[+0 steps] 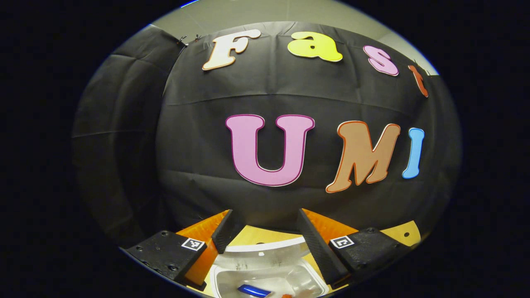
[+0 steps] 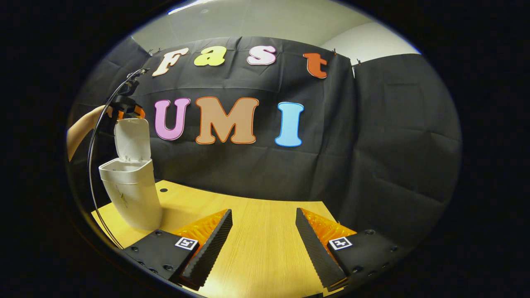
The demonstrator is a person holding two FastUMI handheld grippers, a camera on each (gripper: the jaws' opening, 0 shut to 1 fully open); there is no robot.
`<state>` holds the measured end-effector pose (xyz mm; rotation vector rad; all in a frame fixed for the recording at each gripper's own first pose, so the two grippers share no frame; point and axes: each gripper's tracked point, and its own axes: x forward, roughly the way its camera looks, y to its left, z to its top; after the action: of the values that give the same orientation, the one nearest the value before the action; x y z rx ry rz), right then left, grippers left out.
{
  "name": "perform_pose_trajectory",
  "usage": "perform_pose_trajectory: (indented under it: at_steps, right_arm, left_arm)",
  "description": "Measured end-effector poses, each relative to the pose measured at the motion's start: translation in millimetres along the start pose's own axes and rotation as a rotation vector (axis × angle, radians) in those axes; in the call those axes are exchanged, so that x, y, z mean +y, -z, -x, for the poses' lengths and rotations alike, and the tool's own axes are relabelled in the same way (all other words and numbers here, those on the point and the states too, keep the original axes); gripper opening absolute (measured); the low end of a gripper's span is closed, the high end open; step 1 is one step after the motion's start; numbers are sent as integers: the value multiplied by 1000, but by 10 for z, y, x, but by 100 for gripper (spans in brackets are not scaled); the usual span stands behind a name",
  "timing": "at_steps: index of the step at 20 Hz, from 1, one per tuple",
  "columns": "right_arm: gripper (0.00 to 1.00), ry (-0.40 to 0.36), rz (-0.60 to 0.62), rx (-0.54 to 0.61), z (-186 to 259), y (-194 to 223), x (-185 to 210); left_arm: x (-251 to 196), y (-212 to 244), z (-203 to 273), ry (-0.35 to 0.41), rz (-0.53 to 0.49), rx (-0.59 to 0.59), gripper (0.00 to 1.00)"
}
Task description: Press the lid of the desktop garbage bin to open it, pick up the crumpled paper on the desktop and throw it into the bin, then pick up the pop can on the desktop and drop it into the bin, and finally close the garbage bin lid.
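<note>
Seen from the left gripper view, the left gripper (image 1: pixel 265 231) hangs directly above the open mouth of the white garbage bin (image 1: pixel 232 278), its fingers spread apart with nothing between them; down inside the bin lies a blue-sided object, apparently the pop can (image 1: pixel 253 290), beside pale contents too blurred to name. In the right gripper view, the right gripper (image 2: pixel 264 229) hovers over the bare wooden desk (image 2: pixel 265 265) near its front edge, fingers likewise apart and empty. Farther off, toward the desk's far left corner, the bin (image 2: pixel 134 198) stands upright with its lid (image 2: pixel 132 138) swung up, and behind the lid a person's hand (image 2: pixel 85 128) holds the other gripper just above it. With no paper or can visible on the desk, the dropping steps appear finished, leaving the closing of the lid. That move would likely call for bringing the left gripper behind the raised lid and pressing it forward and down until it seats on the rim.
</note>
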<state>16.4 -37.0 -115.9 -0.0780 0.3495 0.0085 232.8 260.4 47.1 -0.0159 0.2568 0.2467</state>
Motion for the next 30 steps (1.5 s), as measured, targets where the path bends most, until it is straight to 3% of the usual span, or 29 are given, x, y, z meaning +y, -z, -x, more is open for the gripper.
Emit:
perform_pose_trajectory:
  at_steps: [3, 4, 5, 17, 23, 28, 30]
  right_arm:
    - [100, -12, -1, -2, -19, -4, 12]
    - [100, -18, -2, 0, -26, -6, 29]
    - [98, -25, -4, 4, -34, 16, 41]
    - [99, -63, -4, 11, -37, 29, 86]
    - [98, -74, -1, 11, -18, 45, 124]
    - [99, -84, -5, 8, -2, 21, 153]
    - [100, -86, -2, 9, -37, -7, 181]
  left_arm:
    - [-44, 99, 181, 0, 2, -3, 92]
    - [-74, 139, 246, -2, 2, -5, 97]
    - [-109, 189, 307, 3, 3, -5, 92]
    - [-286, 978, 840, 16, 26, 83, 92]
    - [-350, 1398, 939, 28, 37, 138, 92]
    - [-361, 1814, 969, 28, -15, 204, 93]
    - [-374, 1797, 959, 36, -24, 156, 94]
